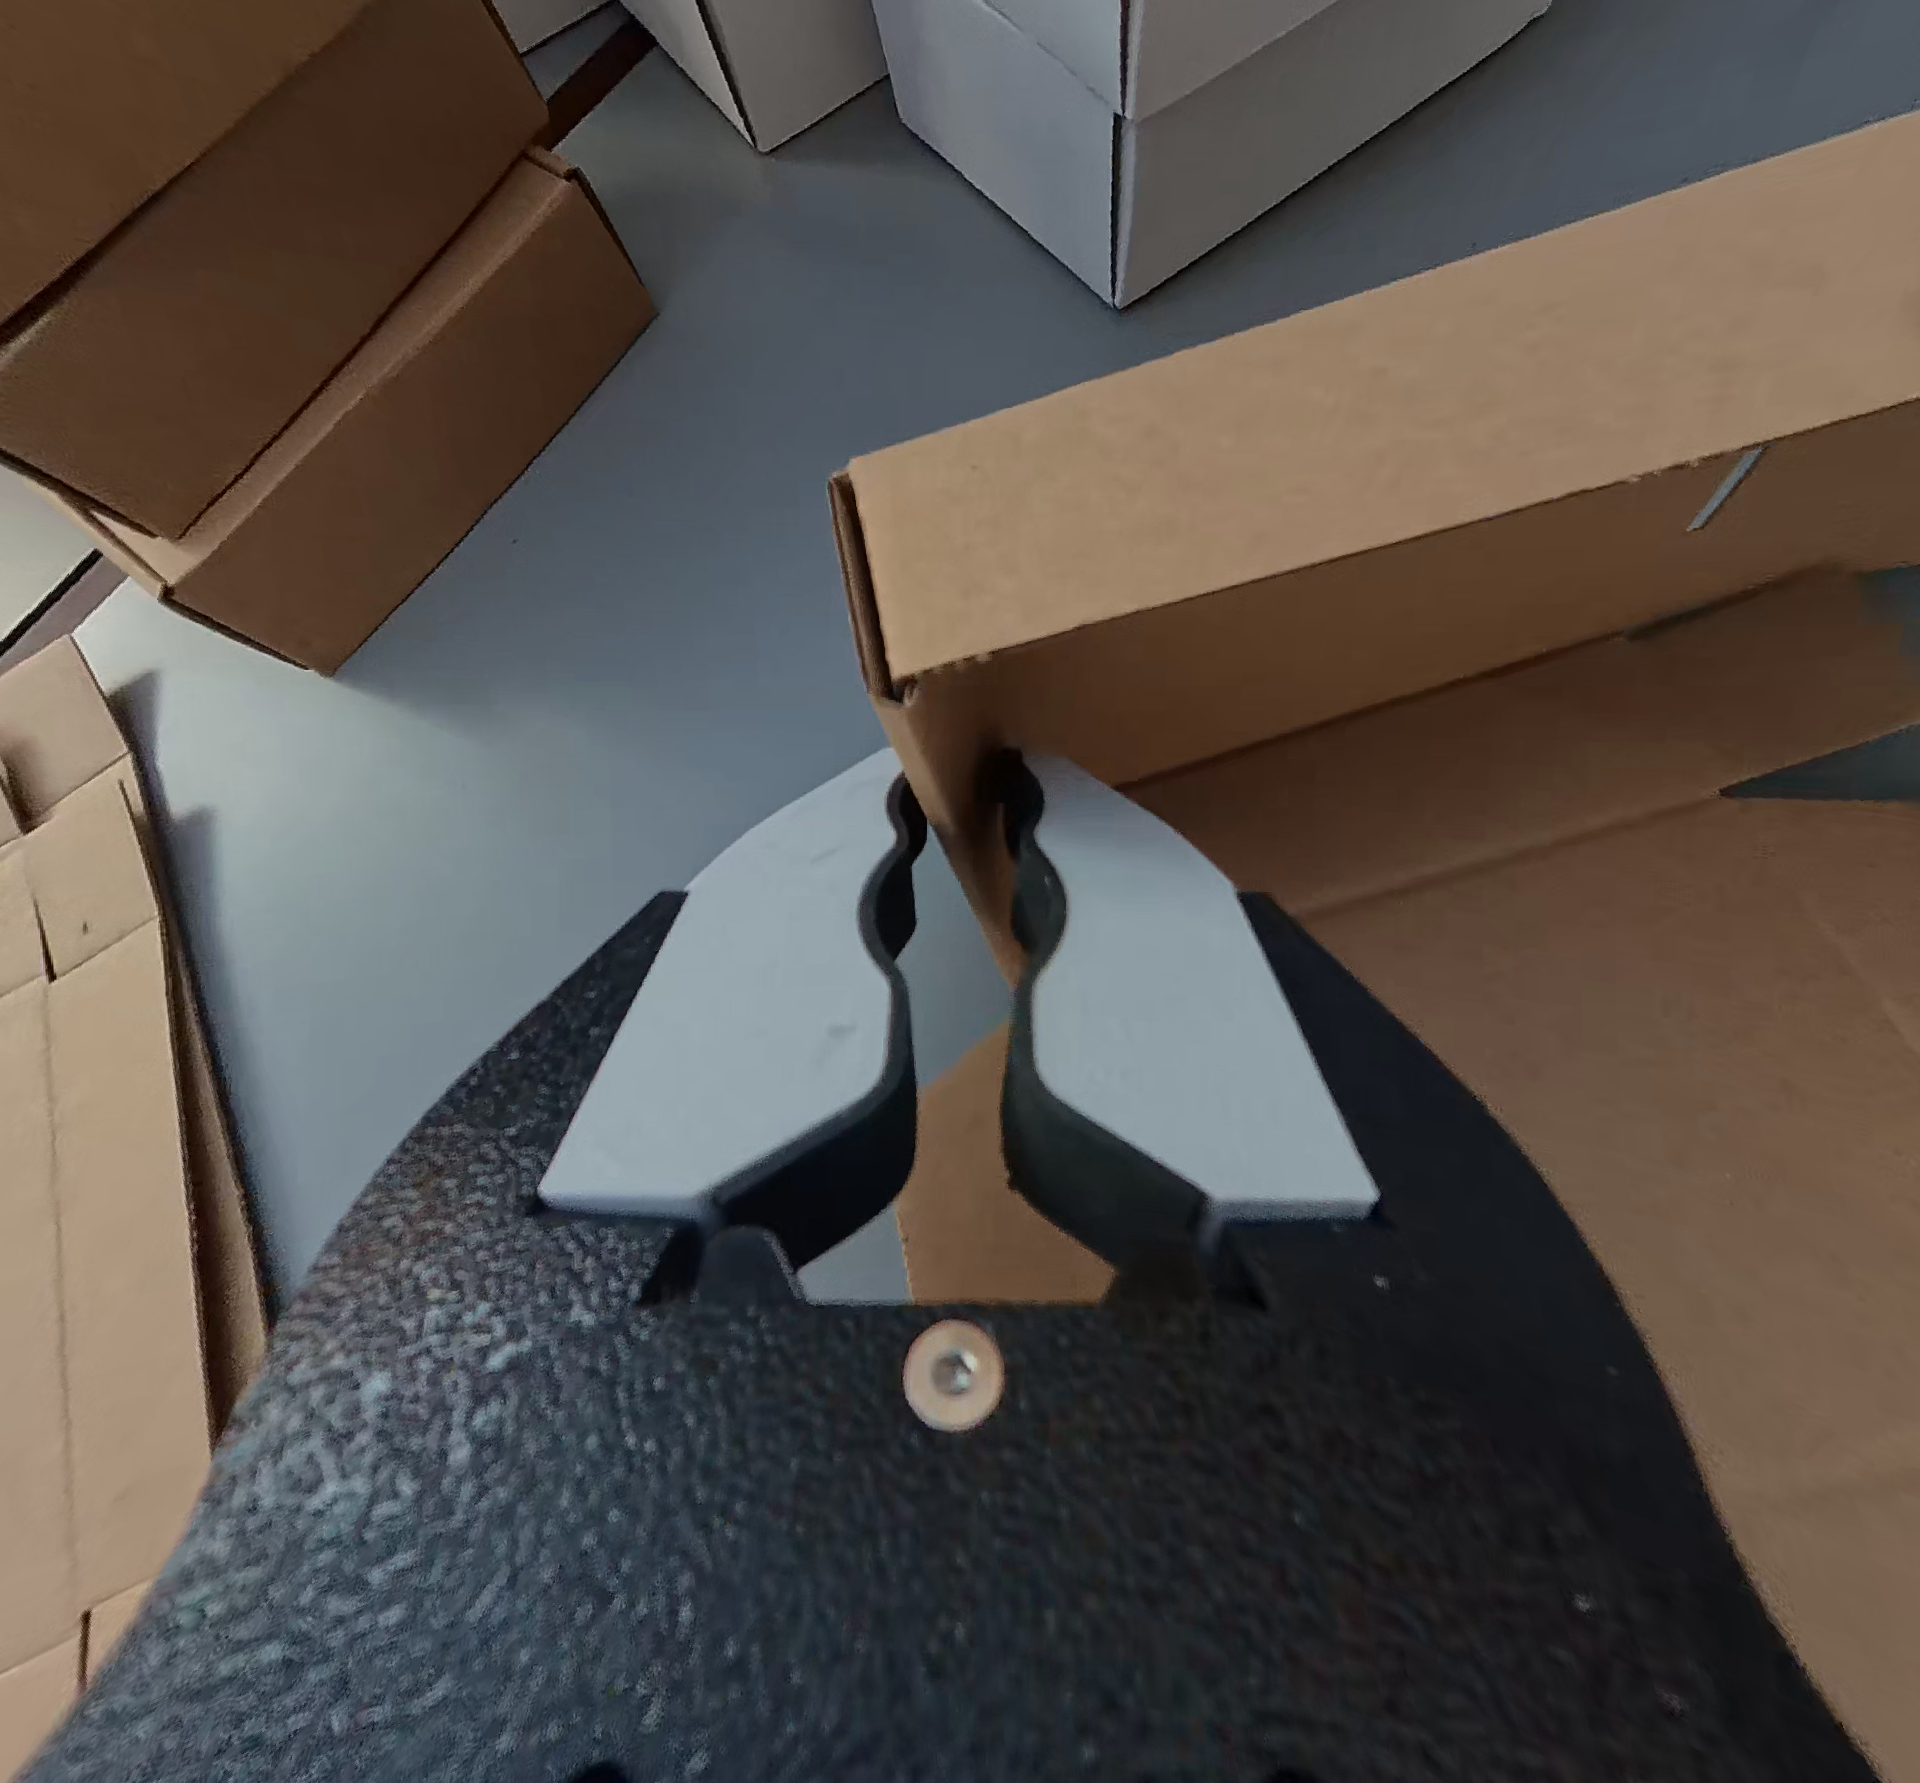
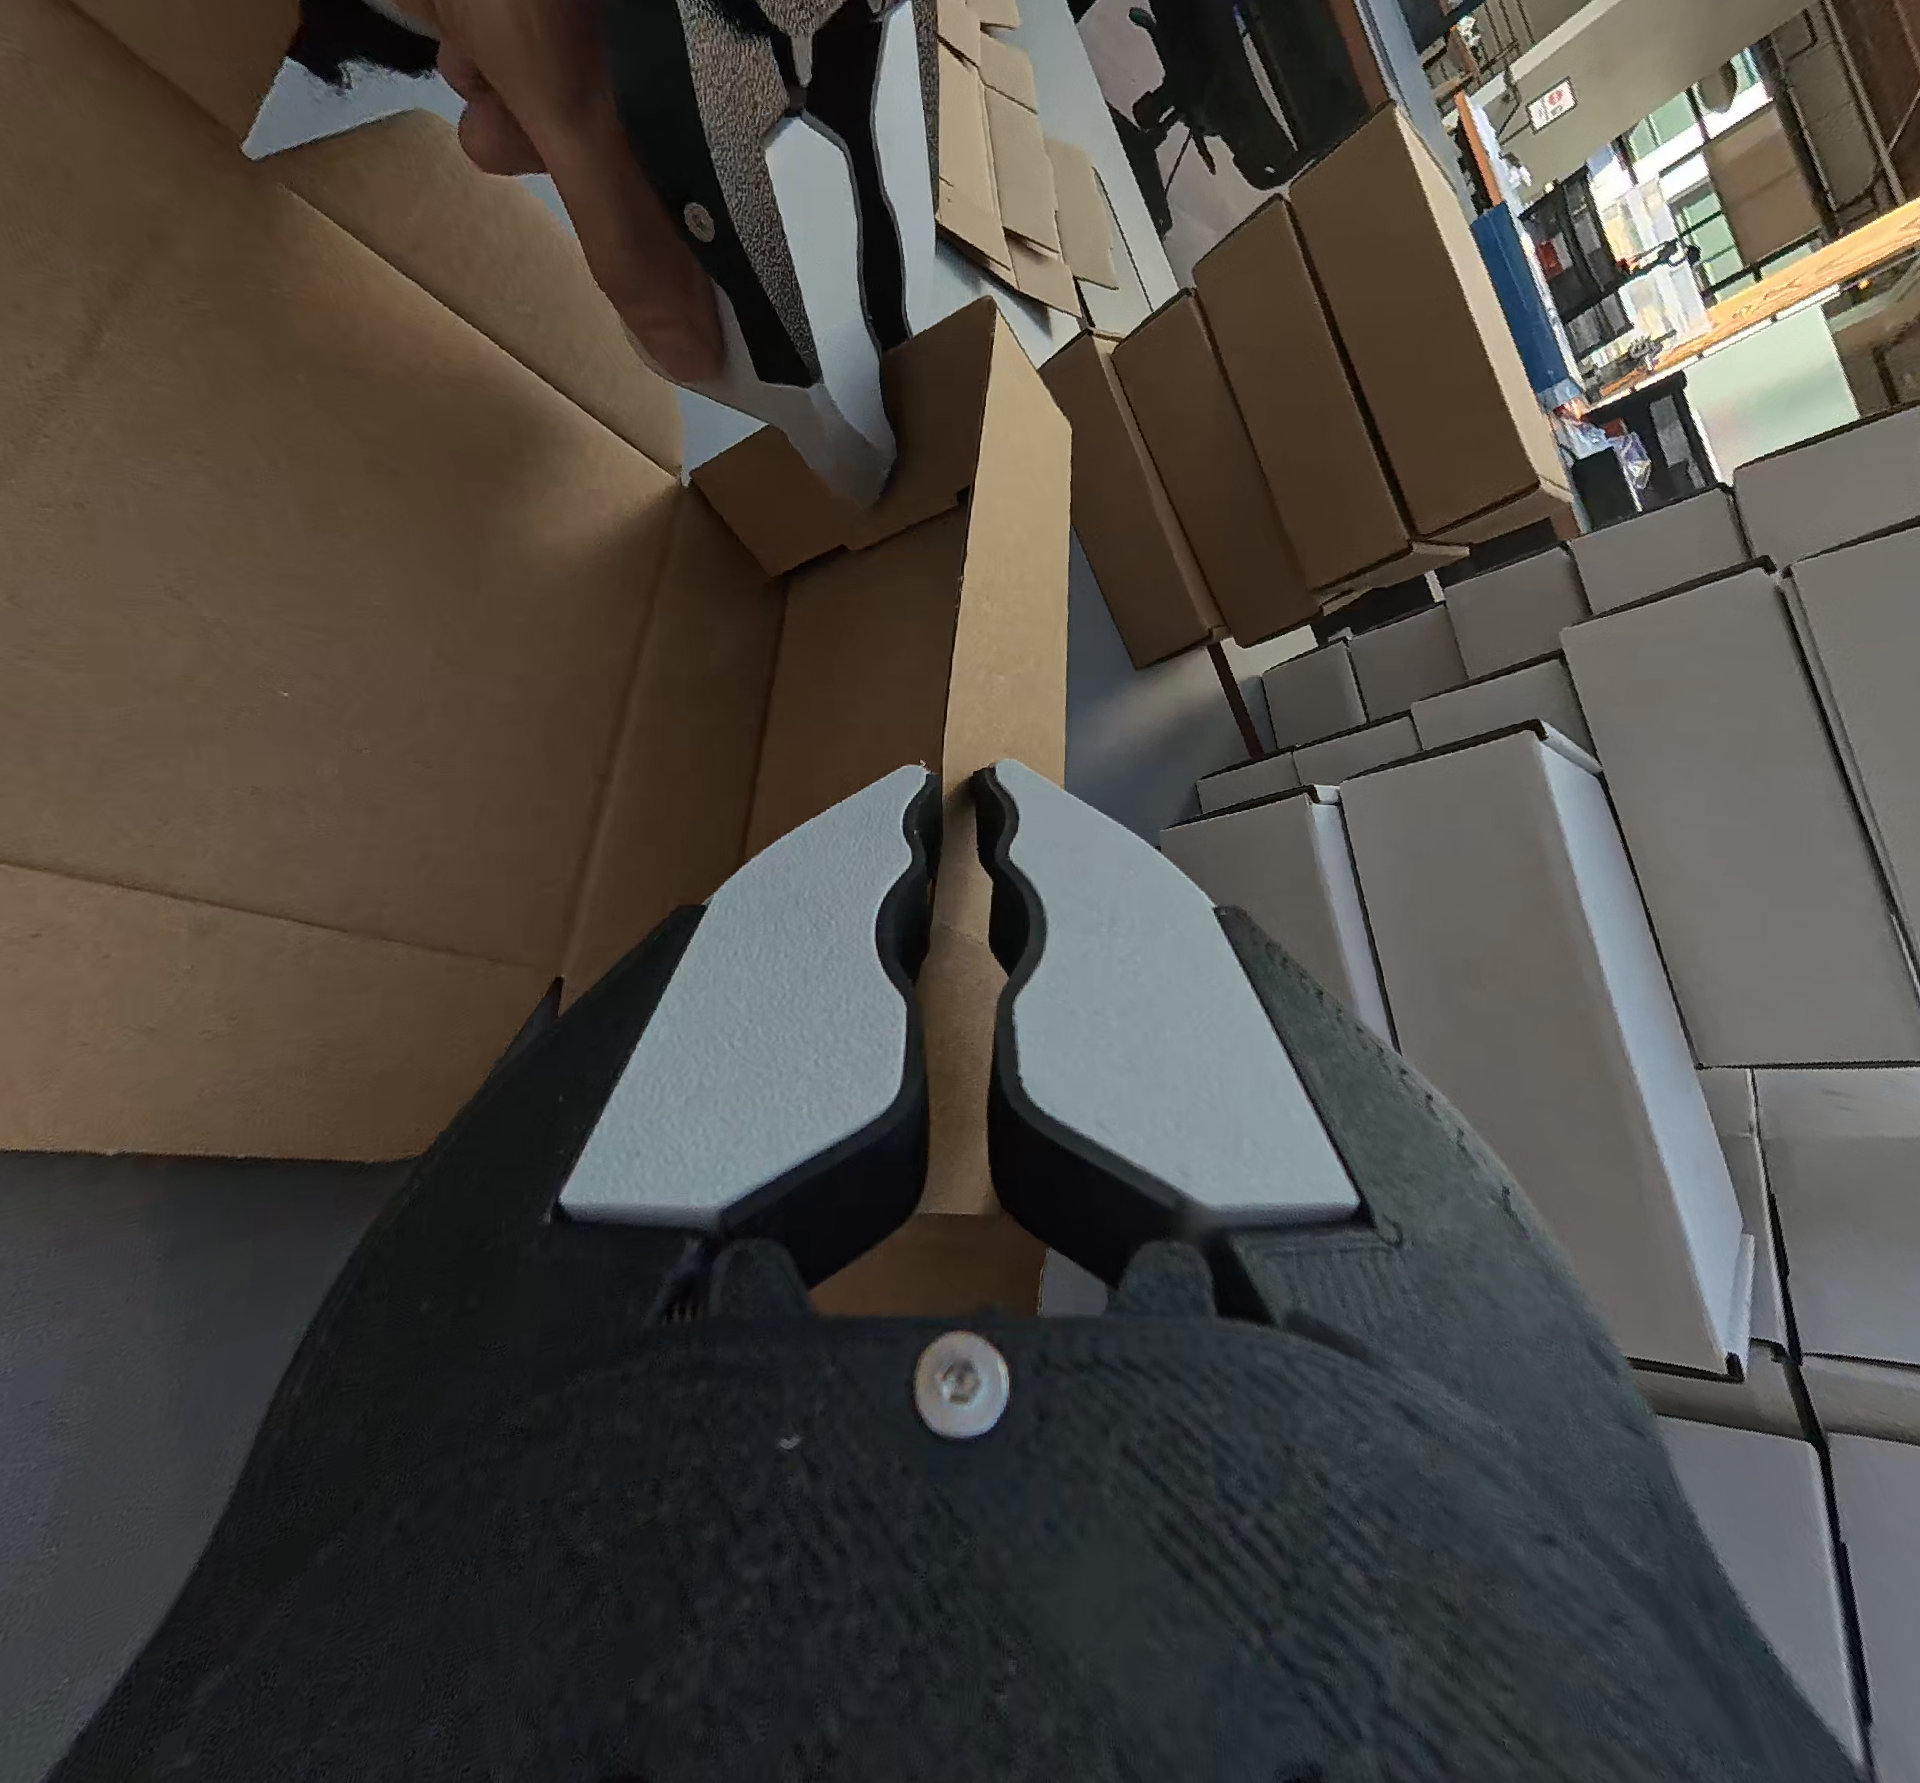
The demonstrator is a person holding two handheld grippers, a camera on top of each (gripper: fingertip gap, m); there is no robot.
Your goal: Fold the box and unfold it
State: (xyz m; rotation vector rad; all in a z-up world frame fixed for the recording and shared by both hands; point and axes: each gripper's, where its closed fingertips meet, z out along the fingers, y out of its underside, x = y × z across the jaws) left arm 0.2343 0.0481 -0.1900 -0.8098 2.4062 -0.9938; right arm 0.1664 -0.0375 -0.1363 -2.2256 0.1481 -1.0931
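A brown cardboard box (image 1: 1351, 528) lies half folded on the grey table, with one long wall standing and the base panel (image 2: 312, 590) flat. My left gripper (image 1: 964, 777) is shut on the small end flap at the wall's left corner. It also shows in the right wrist view (image 2: 868, 455), held by a hand, with its tips down at that far corner. My right gripper (image 2: 956, 779) is shut on the top edge of the standing long wall (image 2: 1023, 590), near its near end.
Stacks of folded brown boxes (image 1: 260, 279) and white boxes (image 1: 1195, 123) stand close behind the box. Flat cardboard blanks (image 1: 73, 1110) lie at the left. More white boxes (image 2: 1662, 850) crowd the right side. Grey table (image 1: 675, 486) shows between.
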